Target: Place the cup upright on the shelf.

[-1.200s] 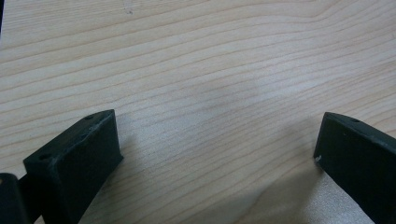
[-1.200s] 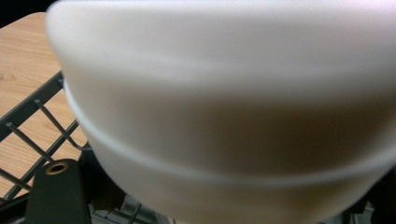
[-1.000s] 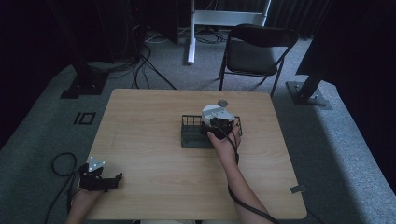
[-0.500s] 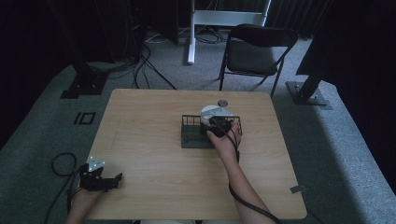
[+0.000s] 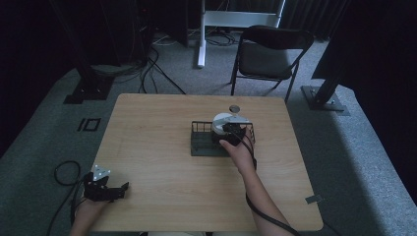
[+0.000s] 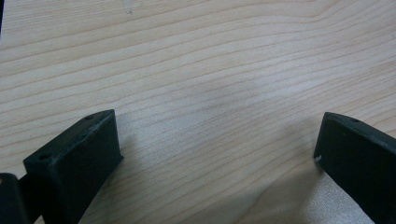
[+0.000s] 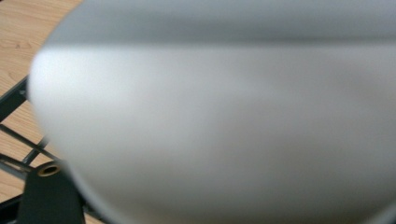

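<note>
Right gripper [image 5: 231, 132] over black wire rack [image 5: 200, 141], clamping white plate [image 5: 220, 123], likely slotting it upright. Next: lower gently, then release. Left gripper [image 5: 119, 189] spread wide, idle on table [image 5: 162, 118].

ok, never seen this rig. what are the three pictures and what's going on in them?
No robot arm here: a person holds hand-held tongs in each hand at a wooden table. The high view looks down from above the person's side. The other two come from cameras riding on each tool.

Left tongs sit near the table's front left corner. Their own view shows two black jaws wide apart over bare wood, holding nothing.

Right tongs are at a black wire basket mid-table, against a white bowl-like dish at the basket. In the right gripper view the dish is a close white blur, with basket wires at the lower left; whether the jaws are clamped on it can't be told.

A small round object lies just behind the basket.
</note>
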`<state>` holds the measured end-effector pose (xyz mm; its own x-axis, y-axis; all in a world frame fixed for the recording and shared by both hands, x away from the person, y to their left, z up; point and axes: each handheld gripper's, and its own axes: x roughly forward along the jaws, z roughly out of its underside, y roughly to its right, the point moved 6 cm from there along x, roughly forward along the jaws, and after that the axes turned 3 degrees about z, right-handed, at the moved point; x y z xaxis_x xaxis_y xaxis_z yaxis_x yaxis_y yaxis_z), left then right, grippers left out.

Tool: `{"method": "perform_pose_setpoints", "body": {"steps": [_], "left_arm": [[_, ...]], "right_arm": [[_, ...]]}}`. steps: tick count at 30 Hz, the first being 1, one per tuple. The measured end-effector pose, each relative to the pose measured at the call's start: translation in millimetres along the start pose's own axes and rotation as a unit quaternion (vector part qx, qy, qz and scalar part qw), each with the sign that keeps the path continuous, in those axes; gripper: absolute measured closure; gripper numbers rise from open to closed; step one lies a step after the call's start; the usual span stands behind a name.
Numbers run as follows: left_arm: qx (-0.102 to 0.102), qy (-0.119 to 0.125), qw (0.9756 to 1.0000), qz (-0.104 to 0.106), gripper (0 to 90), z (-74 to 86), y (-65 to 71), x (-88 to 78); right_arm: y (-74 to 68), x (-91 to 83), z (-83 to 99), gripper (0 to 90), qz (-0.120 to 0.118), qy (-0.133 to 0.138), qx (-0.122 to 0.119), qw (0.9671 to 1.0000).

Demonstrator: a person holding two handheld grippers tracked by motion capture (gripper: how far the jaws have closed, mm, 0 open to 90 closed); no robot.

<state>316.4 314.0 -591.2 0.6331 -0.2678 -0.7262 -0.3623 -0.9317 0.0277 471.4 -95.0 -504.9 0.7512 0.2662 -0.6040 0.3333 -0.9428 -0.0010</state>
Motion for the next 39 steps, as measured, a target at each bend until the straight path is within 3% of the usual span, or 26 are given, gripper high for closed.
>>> {"method": "perform_pose_setpoints", "body": {"steps": [16, 39], "left_arm": [[0.0, 0.0, 1.0, 0.0, 0.6, 0.0, 0.0, 0.0], [0.0, 0.0, 1.0, 0.0, 0.6, 0.0, 0.0, 0.0]], "right_arm": [[6.7, -7.0, 10.7, 14.2, -0.017, 0.028, 0.021, 0.9993], [7.8, -25.2, 17.9, 12.8, -0.031, 0.058, 0.019, 0.9977]]}}
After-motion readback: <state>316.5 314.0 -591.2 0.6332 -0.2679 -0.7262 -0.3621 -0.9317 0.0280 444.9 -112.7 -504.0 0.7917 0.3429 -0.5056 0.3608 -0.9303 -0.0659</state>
